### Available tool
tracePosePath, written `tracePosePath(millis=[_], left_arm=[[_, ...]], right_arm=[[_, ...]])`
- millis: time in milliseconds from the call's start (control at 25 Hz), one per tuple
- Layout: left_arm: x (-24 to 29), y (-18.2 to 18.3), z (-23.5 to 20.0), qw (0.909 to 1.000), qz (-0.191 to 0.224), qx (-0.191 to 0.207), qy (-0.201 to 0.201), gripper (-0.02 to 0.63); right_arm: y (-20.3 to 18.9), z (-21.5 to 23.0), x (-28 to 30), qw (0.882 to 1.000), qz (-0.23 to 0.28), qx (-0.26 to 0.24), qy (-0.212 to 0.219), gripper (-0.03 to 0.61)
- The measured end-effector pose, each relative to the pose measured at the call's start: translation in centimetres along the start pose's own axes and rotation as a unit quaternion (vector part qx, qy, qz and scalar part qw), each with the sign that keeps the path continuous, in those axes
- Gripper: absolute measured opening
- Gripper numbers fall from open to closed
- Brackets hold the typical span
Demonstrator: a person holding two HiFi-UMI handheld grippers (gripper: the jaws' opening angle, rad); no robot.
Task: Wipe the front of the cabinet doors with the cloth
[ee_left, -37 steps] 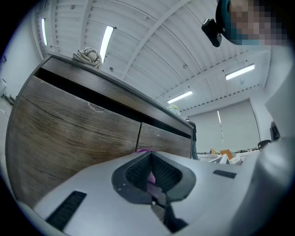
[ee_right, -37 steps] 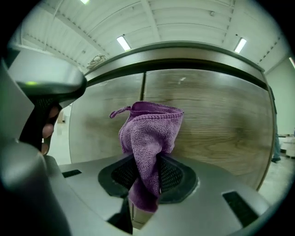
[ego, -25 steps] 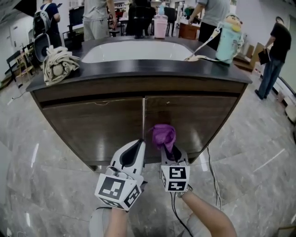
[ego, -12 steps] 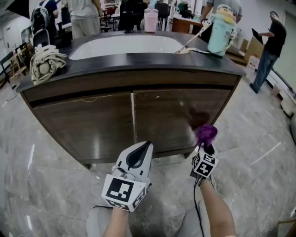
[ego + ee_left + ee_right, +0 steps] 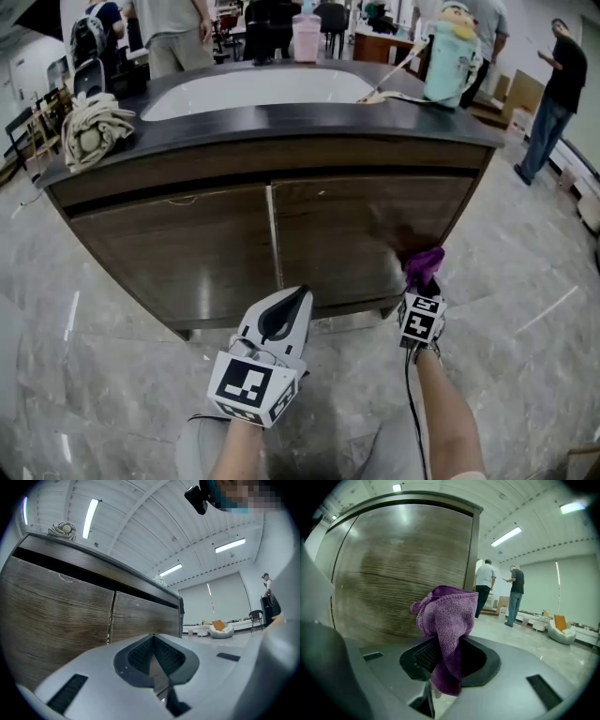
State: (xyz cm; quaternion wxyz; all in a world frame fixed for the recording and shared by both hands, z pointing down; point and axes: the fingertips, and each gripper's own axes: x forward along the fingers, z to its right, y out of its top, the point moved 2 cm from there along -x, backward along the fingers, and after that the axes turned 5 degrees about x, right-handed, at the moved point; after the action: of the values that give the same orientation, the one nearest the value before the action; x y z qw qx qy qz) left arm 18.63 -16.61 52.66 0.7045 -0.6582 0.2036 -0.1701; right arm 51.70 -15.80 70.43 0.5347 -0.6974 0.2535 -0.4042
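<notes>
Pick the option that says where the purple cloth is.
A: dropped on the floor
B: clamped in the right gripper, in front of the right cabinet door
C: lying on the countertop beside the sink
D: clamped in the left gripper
B: the purple cloth is pinched between the jaws of the right gripper, with the right cabinet door just ahead of it.
</notes>
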Motion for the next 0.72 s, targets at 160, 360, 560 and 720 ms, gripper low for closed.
tracePosePath(millis=[160,360,560,720], left_arm=[[-0.5,-0.1,-1.1,0.9999,-0.003,0.0,0.012,0.003],[-1.0,-0.1,-2.4,0.9995,0.001,-0.015,0.027,0.003],[-1.3,-0.2,-3.5,0.999,0.005,-0.023,0.038,0.003],[-1.5,-0.4,-4.0,0.9983,0.006,-0.03,0.048,0.003]], right_arm=[[0.3,-2.1,0.0,1.0,0.001,-0.006,0.024,0.114],[0.2,-6.5,-1.0,0.998,0.009,0.012,0.064,0.114],[-0.5,-12.0,-2.3,0.994,0.009,0.01,0.108,0.114],[-0.8,-17.6,-4.0,0.986,0.01,0.008,0.168,0.114]])
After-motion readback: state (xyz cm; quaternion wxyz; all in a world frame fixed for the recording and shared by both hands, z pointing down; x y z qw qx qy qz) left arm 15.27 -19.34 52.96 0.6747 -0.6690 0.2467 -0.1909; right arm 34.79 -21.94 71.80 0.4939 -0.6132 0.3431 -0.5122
